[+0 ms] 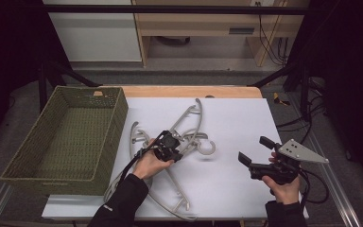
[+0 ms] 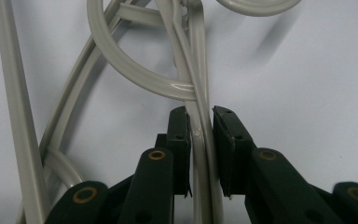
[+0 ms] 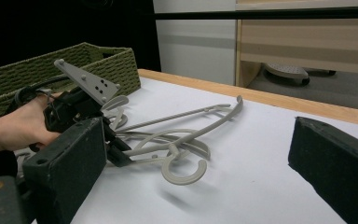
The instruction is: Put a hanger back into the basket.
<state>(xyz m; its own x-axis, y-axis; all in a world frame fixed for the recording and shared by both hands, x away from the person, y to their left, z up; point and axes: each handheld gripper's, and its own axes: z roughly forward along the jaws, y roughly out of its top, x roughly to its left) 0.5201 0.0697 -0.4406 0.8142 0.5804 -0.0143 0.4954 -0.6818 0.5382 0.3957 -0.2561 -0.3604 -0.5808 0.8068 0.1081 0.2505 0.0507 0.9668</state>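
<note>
Several grey plastic hangers (image 1: 189, 126) lie tangled on the white sheet at mid-table. My left gripper (image 1: 180, 153) reaches into the pile from the near left. Its two black jaws stand on either side of a hanger's twin bars (image 2: 201, 140), and the pads press on them, just below a curved hook (image 2: 135, 70). The held hanger's hook (image 3: 182, 171) hangs slightly off the sheet, with a shadow beneath. From the right gripper view, the left gripper (image 3: 121, 151) and the hand holding it sit behind the pile. My right gripper (image 1: 256, 150) hovers at the near right, jaws wide open and empty (image 3: 196, 128).
A green woven basket (image 1: 118, 118) stands at the table's left, beside the pile, its wall (image 3: 88, 65) behind the left hand. The white sheet (image 1: 236, 118) covers the wooden table. A shelf unit and cables stand beyond the far edge.
</note>
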